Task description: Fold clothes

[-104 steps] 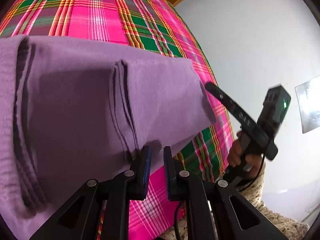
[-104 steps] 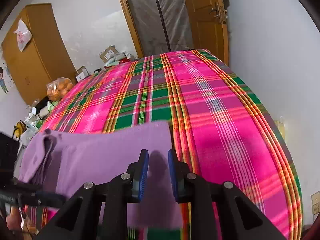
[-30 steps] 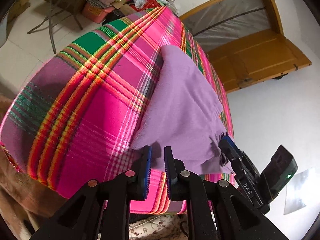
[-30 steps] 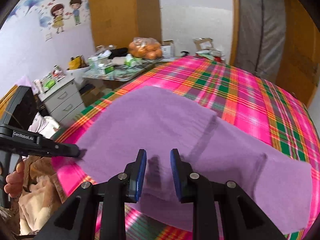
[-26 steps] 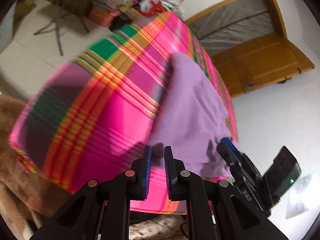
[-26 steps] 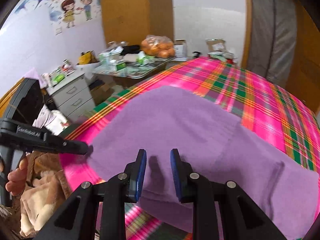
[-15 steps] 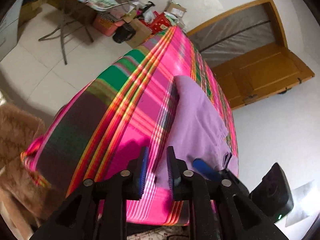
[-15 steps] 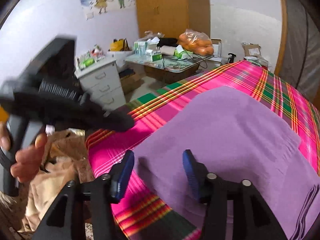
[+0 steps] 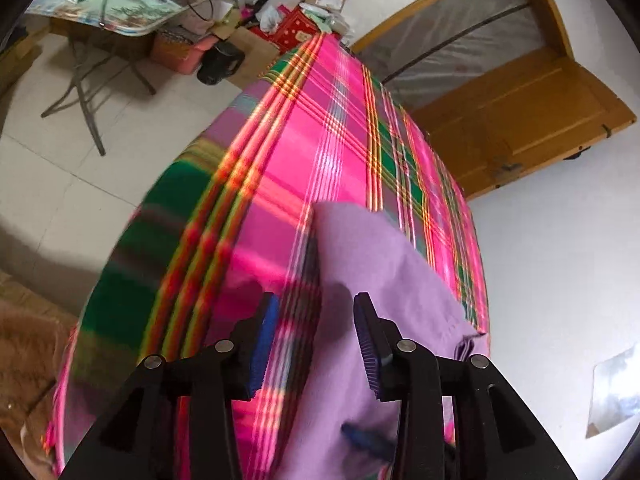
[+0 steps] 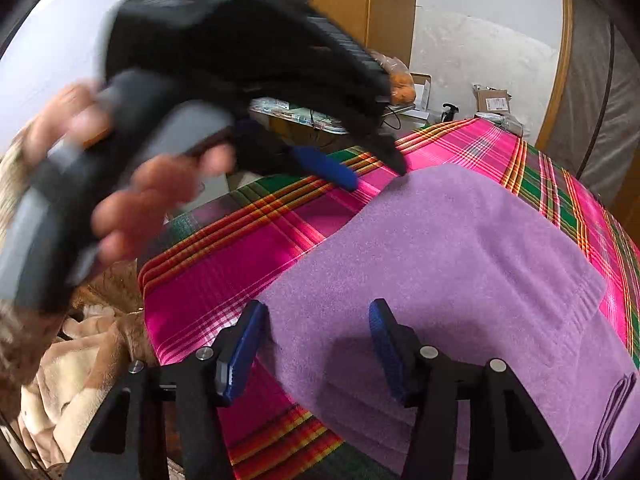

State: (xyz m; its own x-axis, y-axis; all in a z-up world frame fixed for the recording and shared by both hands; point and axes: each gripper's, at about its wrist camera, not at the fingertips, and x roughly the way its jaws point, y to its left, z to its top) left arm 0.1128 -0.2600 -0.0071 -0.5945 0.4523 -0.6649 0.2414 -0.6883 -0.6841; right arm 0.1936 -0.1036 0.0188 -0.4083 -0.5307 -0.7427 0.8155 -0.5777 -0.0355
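Note:
A folded purple knit garment point(image 10: 460, 256) lies flat on the pink plaid bed cover point(image 10: 248, 256); in the left wrist view the same garment point(image 9: 372, 272) reaches down between the fingers. My left gripper point(image 9: 316, 340) is open just above the garment's near left edge, holding nothing. My right gripper point(image 10: 316, 352) is open over the garment's near corner, also holding nothing. In the right wrist view the left gripper point(image 10: 368, 168) crosses the upper left, blurred, held by a hand point(image 10: 148, 196). A blue fingertip point(image 9: 360, 436) of the right gripper shows low in the left wrist view.
The bed's near edge point(image 10: 280, 444) is close below. A beige blanket point(image 10: 76, 360) lies at the lower left. A cluttered folding table point(image 9: 108, 4), boxes on the tiled floor point(image 9: 60, 168), a wooden door point(image 9: 520, 116) and a white wall point(image 9: 560, 280) surround the bed.
Both grippers have opened and let go of the purple garment, which now lies flat on the bed. The left gripper has swung up and across the right wrist view.

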